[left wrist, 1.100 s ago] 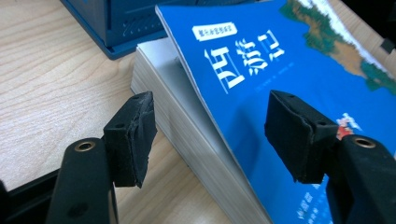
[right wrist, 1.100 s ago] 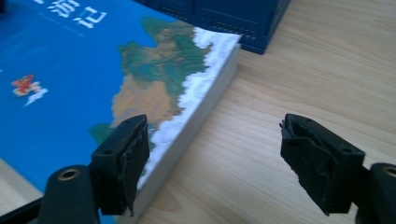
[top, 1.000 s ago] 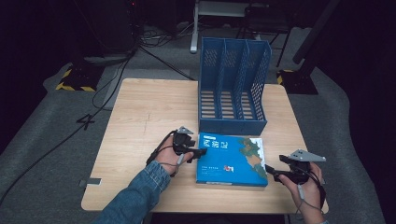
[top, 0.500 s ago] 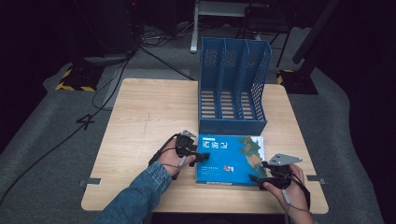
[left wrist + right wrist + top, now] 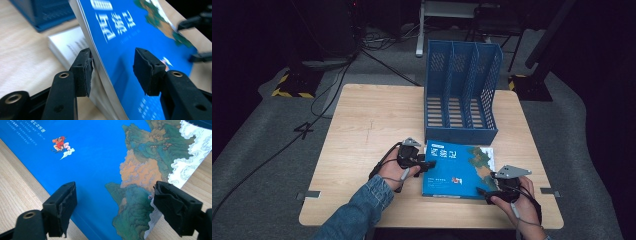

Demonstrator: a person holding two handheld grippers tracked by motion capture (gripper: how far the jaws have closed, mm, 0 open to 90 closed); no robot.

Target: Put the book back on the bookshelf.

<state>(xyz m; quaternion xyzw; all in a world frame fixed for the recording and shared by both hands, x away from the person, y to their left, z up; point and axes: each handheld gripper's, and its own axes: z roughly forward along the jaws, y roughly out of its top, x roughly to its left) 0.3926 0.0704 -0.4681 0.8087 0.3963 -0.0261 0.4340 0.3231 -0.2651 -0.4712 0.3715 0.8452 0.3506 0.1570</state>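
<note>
A blue book [image 5: 457, 167] with a painted landscape cover lies on the wooden table [image 5: 372, 120] in front of a blue file organizer [image 5: 462, 95]. My left gripper [image 5: 428, 164] is at the book's left edge. In the left gripper view its jaws [image 5: 112, 67] straddle the raised edge of the book [image 5: 130, 37] and have just been closing. One pad touches the page edge and the other still stands off the cover. My right gripper [image 5: 482, 191] is at the book's near right corner. Its jaws [image 5: 112, 202] have just been opening and stand wide over the cover [image 5: 95, 157], pinching nothing.
The organizer's base [image 5: 42, 12] stands just behind the book. A white printed sheet or booklet [image 5: 65, 43] lies under the book's lifted edge. Bare tabletop stretches to the left and the far left. Cables and dark equipment lie on the floor beyond the table.
My right gripper has come in leftward from beside the book to its near right corner. My left gripper has stayed at the left edge.
</note>
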